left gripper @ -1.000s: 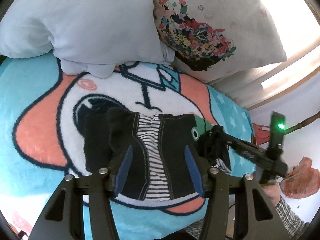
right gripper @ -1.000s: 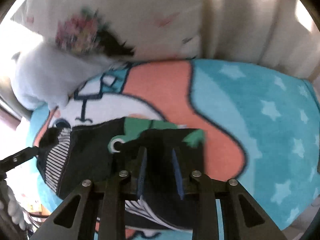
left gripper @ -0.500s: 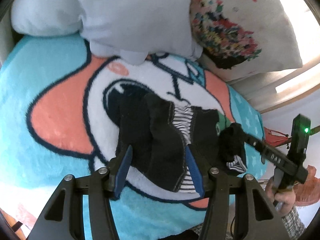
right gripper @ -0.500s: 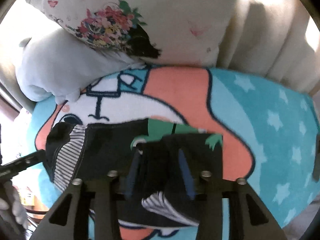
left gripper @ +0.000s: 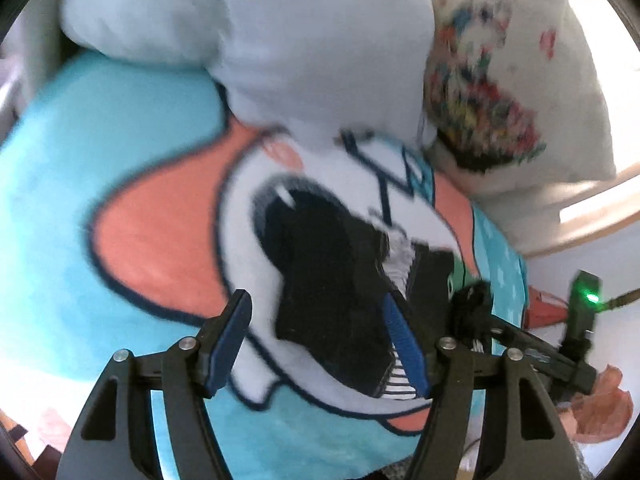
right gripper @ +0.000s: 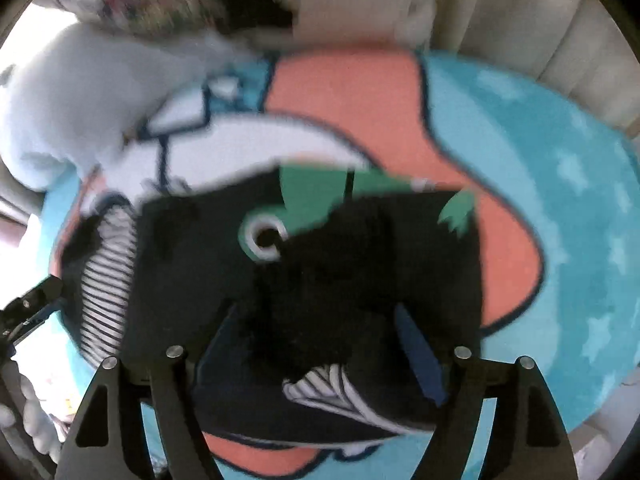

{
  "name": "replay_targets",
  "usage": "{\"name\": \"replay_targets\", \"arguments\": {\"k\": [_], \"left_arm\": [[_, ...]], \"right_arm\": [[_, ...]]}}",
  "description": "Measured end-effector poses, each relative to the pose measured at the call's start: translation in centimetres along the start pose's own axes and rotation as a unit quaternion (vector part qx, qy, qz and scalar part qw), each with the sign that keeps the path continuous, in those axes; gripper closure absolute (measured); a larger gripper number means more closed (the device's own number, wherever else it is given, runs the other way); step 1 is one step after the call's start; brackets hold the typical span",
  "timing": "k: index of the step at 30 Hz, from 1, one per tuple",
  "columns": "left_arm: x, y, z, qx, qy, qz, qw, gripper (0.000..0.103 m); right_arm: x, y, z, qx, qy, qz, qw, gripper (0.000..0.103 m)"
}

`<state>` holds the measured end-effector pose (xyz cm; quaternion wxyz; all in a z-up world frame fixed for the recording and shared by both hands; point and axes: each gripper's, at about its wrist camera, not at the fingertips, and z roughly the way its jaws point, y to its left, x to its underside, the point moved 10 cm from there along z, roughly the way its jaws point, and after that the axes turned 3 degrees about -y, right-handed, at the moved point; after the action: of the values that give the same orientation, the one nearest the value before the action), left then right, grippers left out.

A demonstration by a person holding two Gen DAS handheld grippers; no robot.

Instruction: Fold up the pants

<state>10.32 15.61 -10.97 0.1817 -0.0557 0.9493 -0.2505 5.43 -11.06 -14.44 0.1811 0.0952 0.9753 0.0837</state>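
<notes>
The black pants [left gripper: 340, 280] with a striped lining and a green dinosaur print lie folded on the cartoon blanket [left gripper: 100, 160]. In the left wrist view my left gripper [left gripper: 316, 340] is open and empty, its jaws wide above the pants' left end. In the right wrist view the pants [right gripper: 320, 264] fill the middle, green print [right gripper: 312, 196] at the top. My right gripper [right gripper: 320, 352] is open over the folded right part, with nothing held. The right gripper also shows in the left wrist view [left gripper: 472, 312] at the pants' right end. Both views are blurred.
A pale blue pillow [left gripper: 248, 32] and a white floral pillow [left gripper: 512, 80] lie at the head of the bed. The blanket [right gripper: 540, 160] is teal with stars on the right. A curtain [right gripper: 540, 8] hangs behind. A red object [left gripper: 600, 400] lies off the bed at right.
My right gripper has opened and let go of the pants' folded part. My left gripper has swung left, and stays open. Both cameras are moving.
</notes>
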Motion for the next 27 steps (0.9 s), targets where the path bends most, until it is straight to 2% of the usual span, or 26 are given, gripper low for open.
{"name": "replay_targets", "arguments": {"k": [3, 5, 9, 11, 13, 16, 20, 22, 23, 24, 25, 27], "left_arm": [[-1.1, 2.1, -2.0, 0.004, -0.024, -0.032, 0.9992, 0.036], [-1.3, 3.3, -2.6, 0.0, -0.031, -0.043, 0.9986, 0.036], [-0.7, 5.5, -3.3, -0.006, -0.034, -0.068, 0.9971, 0.036], [-0.2, 6.1, -3.5, -0.01, -0.034, -0.073, 0.9967, 0.036], [0.2, 6.6, -3.8, -0.013, -0.034, -0.075, 0.9965, 0.036], [1.0, 7.1, -3.8, -0.016, -0.031, -0.075, 0.9966, 0.036], [2.1, 7.7, -3.8, -0.016, -0.024, -0.079, 0.9965, 0.036], [2.4, 7.7, -4.0, -0.014, -0.025, -0.076, 0.9967, 0.036], [2.5, 7.6, -4.1, -0.013, -0.026, -0.074, 0.9968, 0.036], [2.5, 7.5, -4.2, -0.01, -0.027, -0.072, 0.997, 0.036], [2.4, 7.3, -4.2, -0.008, -0.028, -0.069, 0.9972, 0.036], [2.2, 6.7, -4.0, -0.002, -0.027, -0.063, 0.9976, 0.036]], "right_arm": [[-1.6, 2.9, -3.0, -0.026, -0.033, -0.027, 0.999, 0.02], [-2.2, 5.4, -3.4, -0.039, -0.03, -0.056, 0.997, 0.02], [-2.3, 11.3, -1.5, -0.075, 0.016, -0.09, 0.993, 0.02], [-1.7, 14.5, 0.3, -0.105, 0.055, -0.085, 0.989, 0.02], [-1.3, 17.3, 2.0, -0.118, 0.082, -0.081, 0.986, 0.02], [-1.1, 20.1, 4.7, -0.074, 0.098, -0.107, 0.987, 0.02], [-0.3, 21.8, 7.8, -0.016, 0.119, -0.144, 0.982, 0.015], [-0.5, 22.0, 7.9, -0.007, 0.105, -0.146, 0.984, 0.016], [-0.5, 22.0, 7.6, -0.016, 0.099, -0.137, 0.986, 0.024], [-0.7, 21.7, 7.3, -0.019, 0.093, -0.129, 0.987, 0.039], [-0.9, 20.8, 7.0, -0.017, 0.089, -0.115, 0.989, 0.047], [-1.1, 19.7, 6.7, -0.03, 0.089, -0.091, 0.991, 0.068]]}}
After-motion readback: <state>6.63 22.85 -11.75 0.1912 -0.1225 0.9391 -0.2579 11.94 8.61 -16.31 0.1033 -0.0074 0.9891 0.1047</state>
